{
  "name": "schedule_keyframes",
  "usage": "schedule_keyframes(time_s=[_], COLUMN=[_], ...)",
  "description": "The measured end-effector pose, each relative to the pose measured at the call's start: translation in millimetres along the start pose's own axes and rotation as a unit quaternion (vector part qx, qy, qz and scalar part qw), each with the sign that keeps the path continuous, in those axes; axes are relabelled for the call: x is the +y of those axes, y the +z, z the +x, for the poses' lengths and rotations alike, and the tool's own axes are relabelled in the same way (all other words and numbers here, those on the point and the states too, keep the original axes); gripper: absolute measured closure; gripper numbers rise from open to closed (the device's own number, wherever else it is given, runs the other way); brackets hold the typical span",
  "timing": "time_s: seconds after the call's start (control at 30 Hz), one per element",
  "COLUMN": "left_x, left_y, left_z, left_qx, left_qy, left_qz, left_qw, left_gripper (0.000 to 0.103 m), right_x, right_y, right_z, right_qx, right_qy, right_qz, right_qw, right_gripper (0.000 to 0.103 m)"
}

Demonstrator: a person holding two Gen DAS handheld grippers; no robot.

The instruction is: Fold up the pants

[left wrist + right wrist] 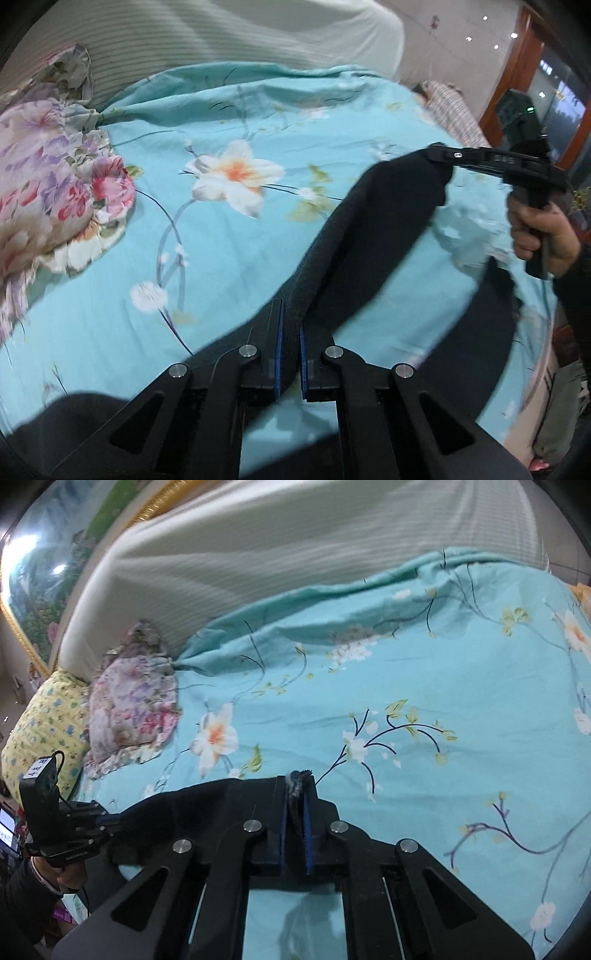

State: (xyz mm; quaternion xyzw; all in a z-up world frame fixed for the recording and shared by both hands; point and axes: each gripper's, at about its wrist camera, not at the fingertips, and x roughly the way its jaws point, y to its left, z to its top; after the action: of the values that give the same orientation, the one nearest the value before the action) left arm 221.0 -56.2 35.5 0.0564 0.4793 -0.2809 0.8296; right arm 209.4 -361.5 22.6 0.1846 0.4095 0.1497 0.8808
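Note:
The black pants (373,236) hang stretched between my two grippers above the turquoise floral bed sheet (221,240). My left gripper (291,314) is shut on one edge of the pants. My right gripper (295,786) is shut on the other edge, with frayed dark cloth showing between its blue pads (283,823). In the left wrist view the right gripper (443,157) pinches the far end of the pants at the right. In the right wrist view the left gripper (110,821) holds the pants (184,816) at the lower left.
A pink and purple floral pillow (55,192) lies at the bed's left, with a yellow pillow (44,731) beside it. A pale striped headboard (295,554) runs along the back. A striped cloth (454,110) lies at the far right edge of the bed.

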Motion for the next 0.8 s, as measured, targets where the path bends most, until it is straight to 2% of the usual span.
schedule_keyframes(time_s=[0.27, 0.53, 0.8], left_x=[-46.5, -62.9, -81.3], left_y=[-42.8, -75.3, -107.8], left_z=[-26.8, -39.3, -50.2], left_qx=[-0.023, -0.023, -0.023], left_qy=[-0.033, -0.05, -0.062], left_qz=[-0.015, -0.035, -0.025], left_qw=[0.9991, 0.9978, 0.9975], left_gripper=[0.098, 0.098, 0.098], right_x=[1.2, 2.9, 5.9], right_y=[-37.0, -78.7, -116.3], right_z=[-48.5, -79.5, -113.1], right_qx=[-0.015, -0.029, -0.044], right_qy=[0.015, 0.027, 0.036], right_qz=[-0.022, -0.035, -0.052], right_qw=[1.0, 0.999, 0.997], right_gripper=[0.095, 0.095, 0.096])
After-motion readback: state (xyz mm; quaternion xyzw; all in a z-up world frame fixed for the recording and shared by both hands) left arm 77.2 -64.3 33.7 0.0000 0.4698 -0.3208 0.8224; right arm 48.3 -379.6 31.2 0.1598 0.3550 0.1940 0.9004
